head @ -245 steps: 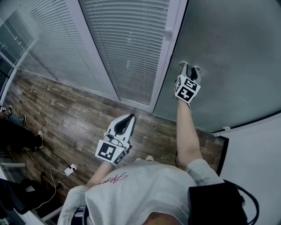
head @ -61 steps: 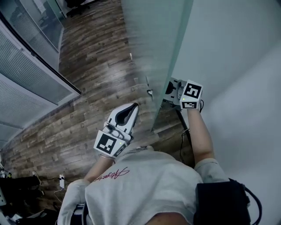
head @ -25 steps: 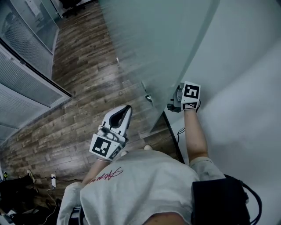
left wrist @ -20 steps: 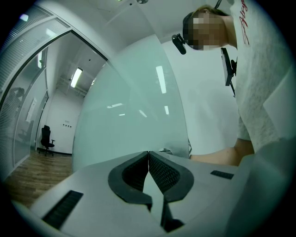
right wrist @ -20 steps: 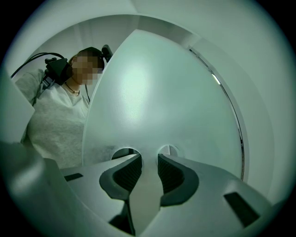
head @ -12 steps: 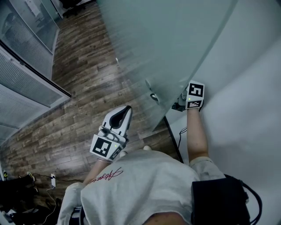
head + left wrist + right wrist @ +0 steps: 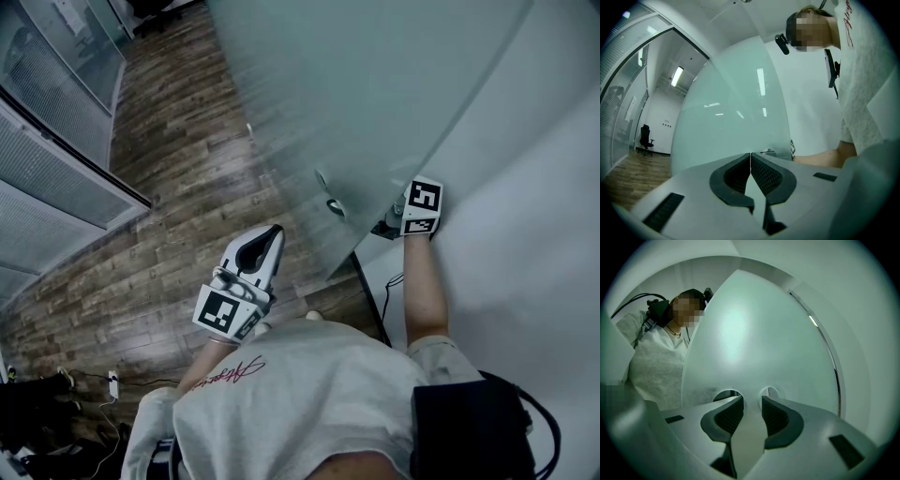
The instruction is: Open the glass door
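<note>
glass door [image 7: 375, 84] now swung wide, free edge almost at white wall [image 7: 525, 187]. moment ago gap to wall was bigger; long before, door was shut. job looks nearly done. right gripper [image 7: 392, 221] behind door near free edge, jaws partly apart, seem to grip handle [image 7: 328, 202]. left gripper [image 7: 272, 234] waits over wood floor [image 7: 169, 187], jaws pressed together, holding nothing.

Glass door [image 7: 375, 94] angled close to white wall [image 7: 534, 187] — slim gap between; wood floor [image 7: 169, 187] at left open.
</note>
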Motion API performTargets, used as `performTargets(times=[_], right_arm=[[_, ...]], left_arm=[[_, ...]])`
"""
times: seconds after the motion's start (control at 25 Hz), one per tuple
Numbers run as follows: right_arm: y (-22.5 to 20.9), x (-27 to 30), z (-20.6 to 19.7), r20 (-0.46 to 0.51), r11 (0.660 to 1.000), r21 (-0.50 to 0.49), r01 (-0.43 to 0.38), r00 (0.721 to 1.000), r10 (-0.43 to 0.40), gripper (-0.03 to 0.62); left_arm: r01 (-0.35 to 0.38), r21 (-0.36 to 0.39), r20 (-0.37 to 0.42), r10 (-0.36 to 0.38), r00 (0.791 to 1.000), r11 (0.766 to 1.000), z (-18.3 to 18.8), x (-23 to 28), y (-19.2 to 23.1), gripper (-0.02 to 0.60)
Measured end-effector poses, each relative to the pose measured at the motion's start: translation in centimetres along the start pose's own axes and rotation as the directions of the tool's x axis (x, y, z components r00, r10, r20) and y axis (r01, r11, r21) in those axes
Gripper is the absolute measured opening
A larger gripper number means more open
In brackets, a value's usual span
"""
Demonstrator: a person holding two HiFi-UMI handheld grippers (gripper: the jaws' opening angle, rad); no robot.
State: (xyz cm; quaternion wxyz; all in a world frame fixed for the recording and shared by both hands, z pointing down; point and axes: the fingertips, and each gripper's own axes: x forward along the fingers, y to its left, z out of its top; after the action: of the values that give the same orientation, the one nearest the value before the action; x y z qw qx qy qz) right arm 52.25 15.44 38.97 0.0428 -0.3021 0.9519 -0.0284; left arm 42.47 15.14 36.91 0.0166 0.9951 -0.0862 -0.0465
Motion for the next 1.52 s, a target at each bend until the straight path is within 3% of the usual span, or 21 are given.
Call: performTargets(times=[0.28, 0.44, 0.56, 0.64, 0.88, 1.08, 1.36, 1.52], right_arm=[[-0.4, -0.7, -0.2, -0.095, 0.995, -0.075, 0.072, 0.992, -0.079, 0.118], [0.0, -2.1, 1.1, -0.049, 0.976, -0.115, 0.186, 0.98, -0.193, 0.118], [0.2, -3.9, 1.9, 0.017, 0.933, -0.146, 0.328, 0.944, -0.329, 0.103], [0.6, -5.0, 2.1, 0.06, 0.9, -0.144, 0.41, 0.912, -0.406, 0.052], [3.5, -6.5, 2.2, 0.063, 0.81, -0.177, 0.558, 0.828, -0.557, 0.034], [7.2, -6.1, 2.7, 0.096, 0.753, -0.194, 0.629, 0.776, -0.624, 0.028], [11.8, -2.7, 3.0, 0.152, 0.71, -0.184, 0.68, 0.733, -0.663, 0.026], [13.3, 0.3, 2.5, 0.182, 0.7, -0.177, 0.692, 0.722, -0.668, 0.026]], left_arm=[[0.012, -0.013, -0.013, -0.012, 1.0, 1.0, -0.7, -0.4, 0.9, 0.017], [0.024, -0.018, -0.009, -0.024, 1.0, 1.0, -0.4, -0.7, 0.9, 0.017], [0.043, -0.017, 0.006, -0.042, 0.999, 0.999, 0.1, -0.9, 0.6, 0.017], [0.053, -0.017, 0.013, -0.053, 0.999, 0.998, 0.2, -1.1, 0.7, 0.017], [0.08, -0.023, 0.028, -0.079, 0.996, 0.997, 0.6, -2.3, 1.2, 0.017], [0.103, -0.029, 0.033, -0.102, 0.994, 0.994, 1.0, -4.1, 1.9, 0.017], [0.144, -0.043, 0.033, -0.143, 0.989, 0.989, 1.1, -7.1, 2.9, 0.017], [0.168, -0.045, 0.035, -0.167, 0.985, 0.985, 1.0, -8.7, 3.3, 0.017]])
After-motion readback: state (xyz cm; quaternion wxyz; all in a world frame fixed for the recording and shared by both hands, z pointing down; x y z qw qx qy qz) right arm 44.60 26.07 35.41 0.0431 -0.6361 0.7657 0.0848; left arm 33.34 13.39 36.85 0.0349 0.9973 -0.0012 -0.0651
